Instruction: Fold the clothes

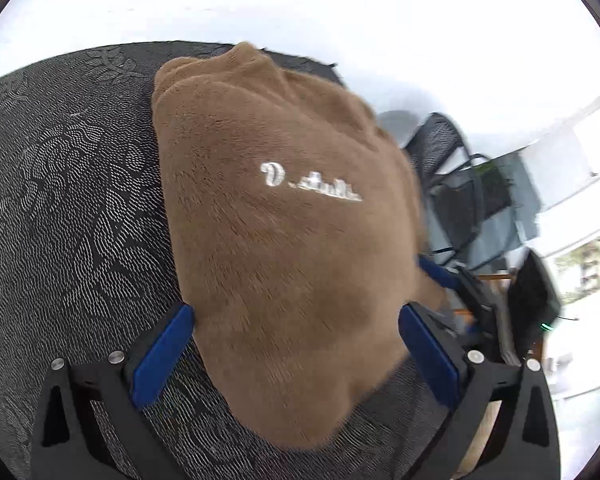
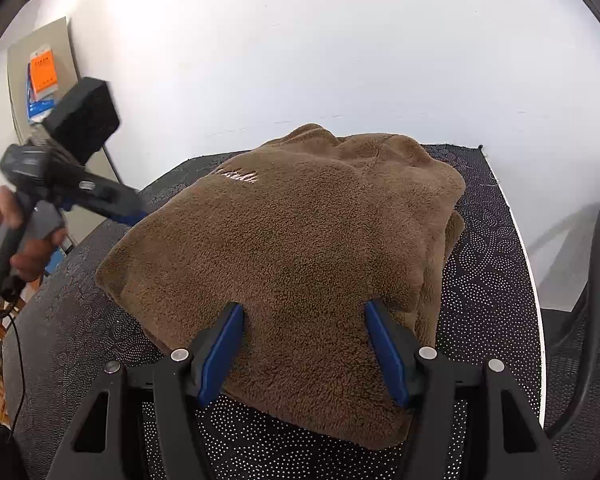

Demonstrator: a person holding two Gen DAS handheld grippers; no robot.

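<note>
Garment (image 2: 292, 248) folded, long axis toward far wall (image 2: 340, 60)

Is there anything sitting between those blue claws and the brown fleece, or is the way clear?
Nothing visible does. The right gripper stands open directly over the folded brown fleece garment on the black patterned tablecloth; the left gripper also faces it unobstructed.

The folded garment (image 2: 288, 264) lies on the cloth-covered table (image 2: 488, 280), with a wall behind it. The right gripper (image 2: 304, 316) sits at the garment's near edge, fingers apart on top of it. The left gripper (image 2: 140, 216) hangs at its left edge, a mesh chair (image 1: 456, 184) stands beyond the table.
</note>
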